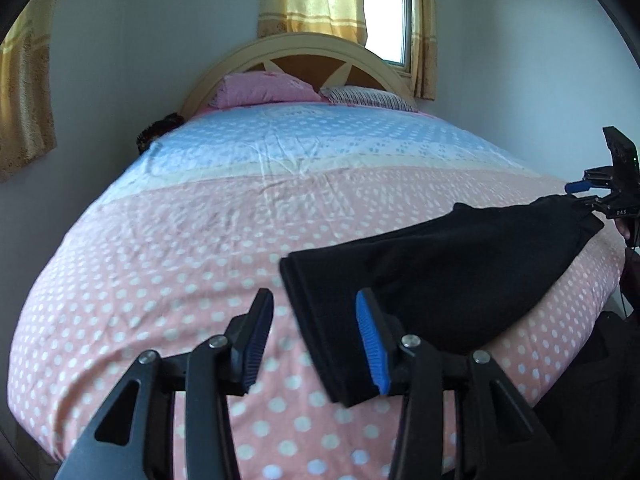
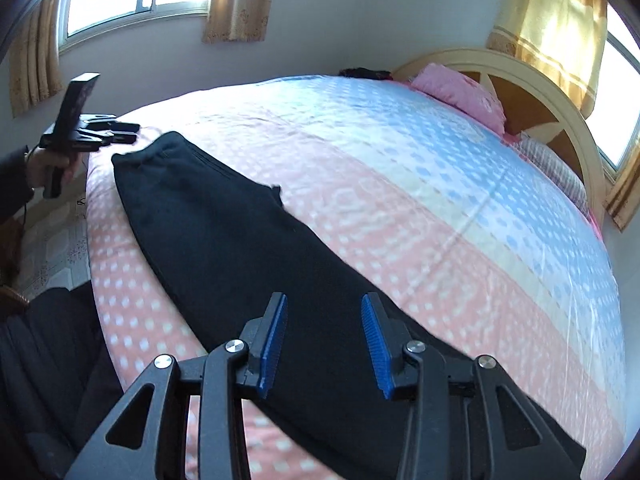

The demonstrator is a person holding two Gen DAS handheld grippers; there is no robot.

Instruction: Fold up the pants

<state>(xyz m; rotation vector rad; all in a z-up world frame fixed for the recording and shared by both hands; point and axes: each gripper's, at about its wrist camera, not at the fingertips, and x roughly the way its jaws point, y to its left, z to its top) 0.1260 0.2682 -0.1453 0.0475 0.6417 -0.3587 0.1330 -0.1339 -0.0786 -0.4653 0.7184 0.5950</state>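
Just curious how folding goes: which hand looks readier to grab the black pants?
Probably the right gripper: its open fingers straddle the black fabric pants. The left gripper, also open, sits half off their end, over the pink dotted bedspread.

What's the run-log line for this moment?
pants: flat lengthwise on bed | left gripper: open at one end | right gripper: open over other end | fold: not started

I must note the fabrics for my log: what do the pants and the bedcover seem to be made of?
Pants: probably a soft knit or fleece; matte black, no shine, slightly fuzzy surface, limp edges. Bedcover: likely thin woven cotton; printed dots, fine sharp creases, a faint sheen in the light.
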